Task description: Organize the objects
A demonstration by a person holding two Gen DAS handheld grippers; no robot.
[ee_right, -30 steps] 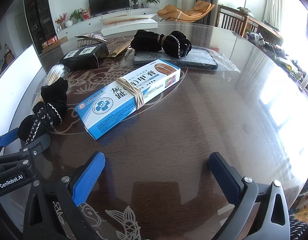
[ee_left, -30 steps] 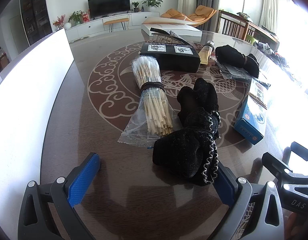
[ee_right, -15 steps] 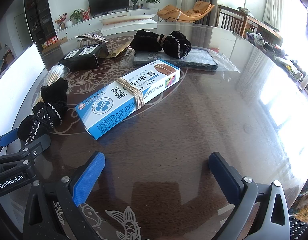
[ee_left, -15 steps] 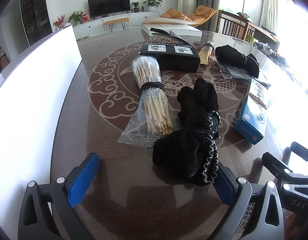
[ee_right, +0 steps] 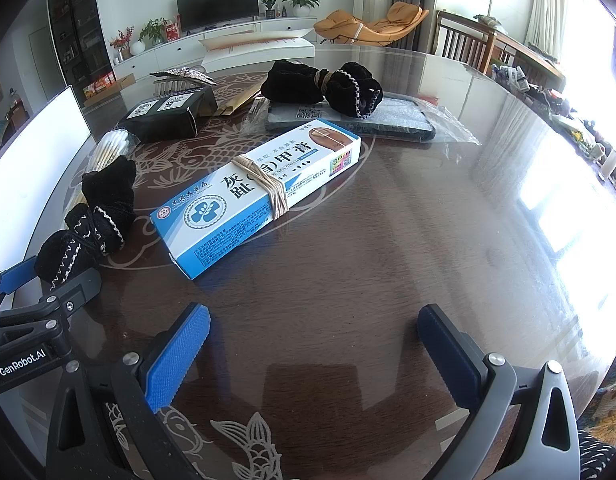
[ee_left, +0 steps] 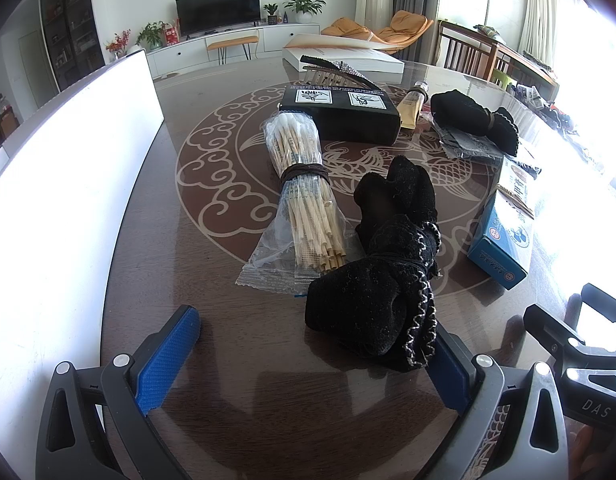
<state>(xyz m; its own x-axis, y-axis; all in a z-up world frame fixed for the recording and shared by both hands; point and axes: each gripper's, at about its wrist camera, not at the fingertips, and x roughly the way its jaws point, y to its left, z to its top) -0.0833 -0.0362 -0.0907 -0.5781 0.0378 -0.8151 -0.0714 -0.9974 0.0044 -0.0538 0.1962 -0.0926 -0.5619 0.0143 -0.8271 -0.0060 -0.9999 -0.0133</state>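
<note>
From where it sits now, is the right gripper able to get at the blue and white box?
Probably yes. The right gripper is open and empty, and only bare table lies between it and the blue and white box, which sits slightly left of its line.

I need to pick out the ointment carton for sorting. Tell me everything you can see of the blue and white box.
The blue and white box is a long, slim cardboard carton, closed, lying flat and diagonal on the dark table. Its white top carries large Chinese characters, a round blue emblem and a picture of a toe; the sides are blue with small print. Tan rubber bands wrap its middle. Nothing else touches it. It lies ahead of the open right gripper, apart from it.
</note>
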